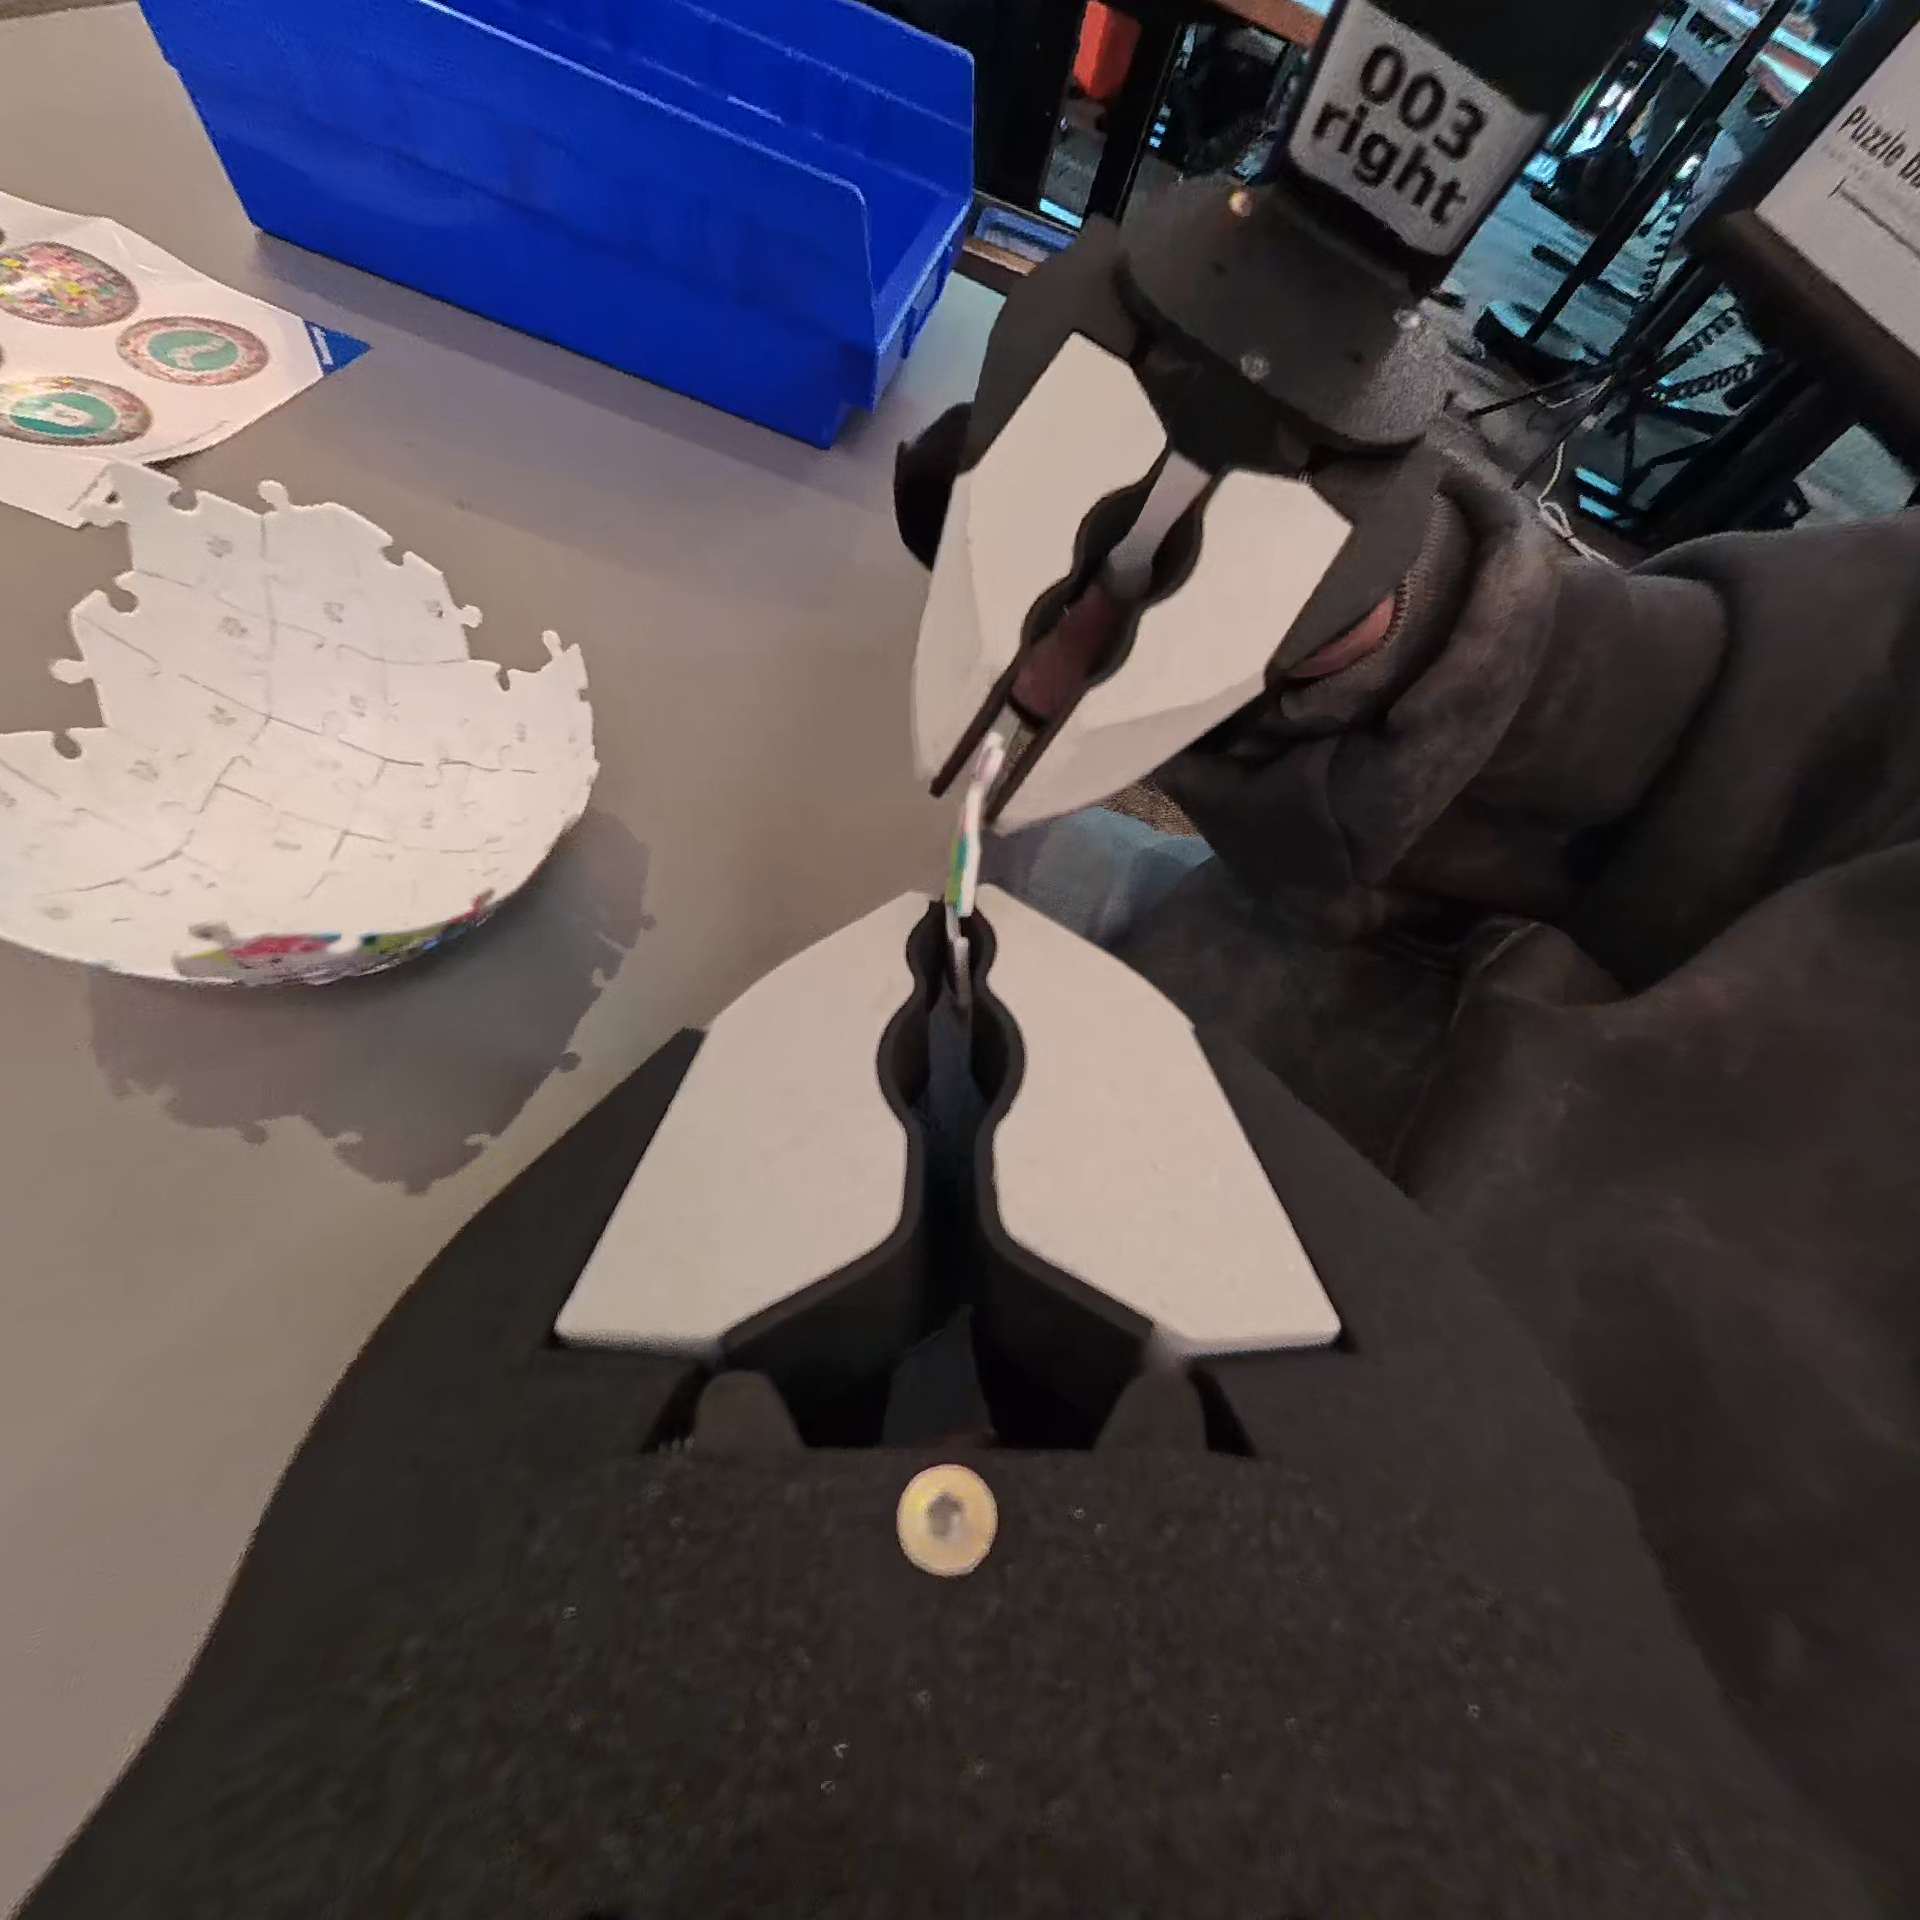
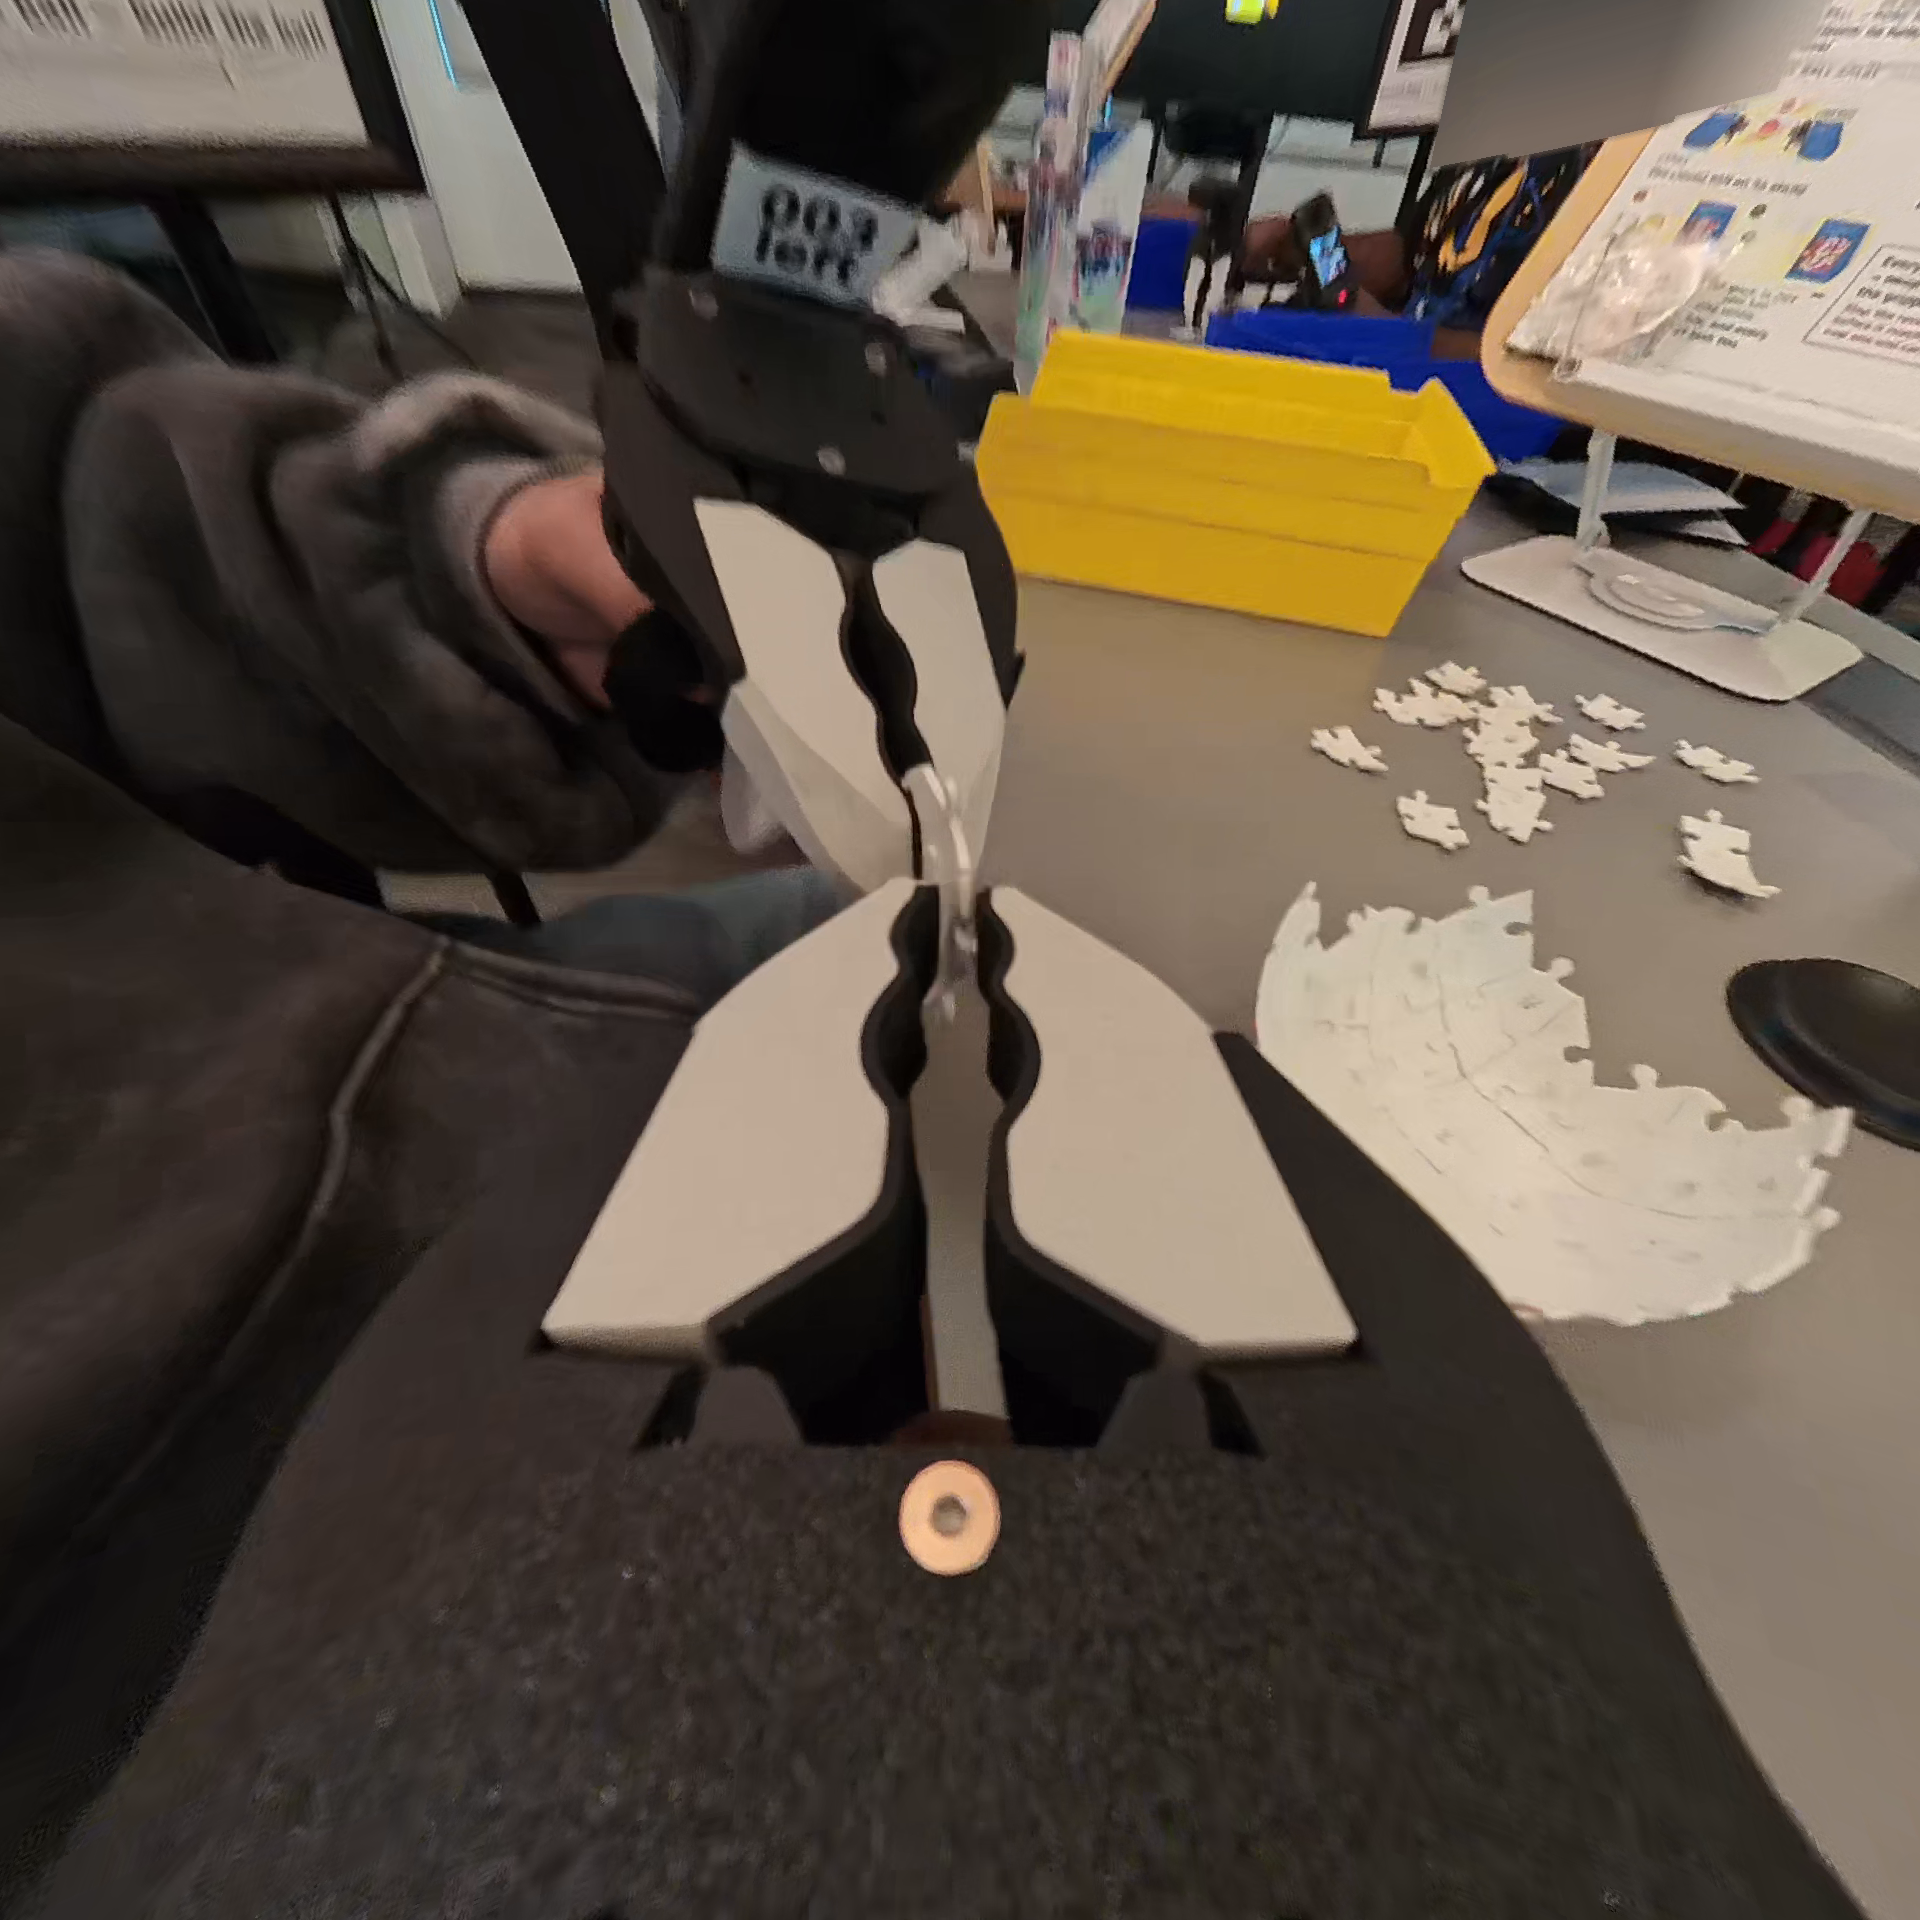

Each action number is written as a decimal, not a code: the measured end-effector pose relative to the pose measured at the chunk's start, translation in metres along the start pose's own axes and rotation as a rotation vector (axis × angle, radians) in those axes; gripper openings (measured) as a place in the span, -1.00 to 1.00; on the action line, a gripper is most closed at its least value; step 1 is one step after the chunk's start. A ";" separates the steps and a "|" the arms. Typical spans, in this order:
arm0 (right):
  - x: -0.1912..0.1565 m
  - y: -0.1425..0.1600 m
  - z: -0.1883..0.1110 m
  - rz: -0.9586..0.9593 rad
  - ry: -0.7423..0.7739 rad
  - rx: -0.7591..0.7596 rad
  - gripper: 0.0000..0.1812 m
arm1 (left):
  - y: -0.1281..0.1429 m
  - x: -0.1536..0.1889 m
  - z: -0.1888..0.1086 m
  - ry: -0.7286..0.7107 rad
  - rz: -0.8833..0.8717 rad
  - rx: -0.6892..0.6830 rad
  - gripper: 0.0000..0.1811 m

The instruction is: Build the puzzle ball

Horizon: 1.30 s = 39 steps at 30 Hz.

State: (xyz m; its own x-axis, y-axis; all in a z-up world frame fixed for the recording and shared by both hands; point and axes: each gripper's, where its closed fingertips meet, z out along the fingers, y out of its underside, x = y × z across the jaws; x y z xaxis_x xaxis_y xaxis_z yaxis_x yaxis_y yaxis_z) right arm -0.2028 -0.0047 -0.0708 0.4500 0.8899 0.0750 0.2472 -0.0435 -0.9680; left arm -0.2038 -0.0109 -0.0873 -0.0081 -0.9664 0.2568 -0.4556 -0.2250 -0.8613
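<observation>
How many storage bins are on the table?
2 clearly: a blue bin behind the half-built ball, and a yellow bin beyond the loose pieces. More blue ones may sit behind it.

I'm seeing the half-built puzzle ball shell point(image 1: 281, 727) lying white-inside-up on the table, loose pieces point(image 2: 1527, 758) scattered beyond, one piece point(image 1: 966, 862) hanging pinched edge-on.

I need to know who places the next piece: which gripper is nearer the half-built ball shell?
Hard to call. The left gripper and right gripper meet tip to tip on one piece, off the table edge, beside the shell.
</observation>
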 end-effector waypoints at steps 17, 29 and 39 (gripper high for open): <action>-0.002 0.007 0.001 -0.036 0.015 -0.079 -0.98 | 0.010 -0.003 0.000 -0.033 0.090 -0.077 -0.98; -0.010 0.005 0.005 -0.043 -0.019 -0.040 -0.96 | 0.013 0.005 0.002 0.008 0.101 -0.093 -0.98; -0.009 0.000 0.001 0.087 -0.056 0.031 -0.97 | 0.007 0.007 0.002 0.047 0.067 -0.036 -0.96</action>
State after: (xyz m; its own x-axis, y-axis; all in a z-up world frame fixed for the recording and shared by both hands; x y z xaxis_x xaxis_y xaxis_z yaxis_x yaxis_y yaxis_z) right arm -0.2073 -0.0121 -0.0717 0.4194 0.9075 -0.0226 0.1826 -0.1087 -0.9772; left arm -0.2051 -0.0191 -0.0921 -0.0809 -0.9722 0.2199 -0.4845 -0.1545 -0.8611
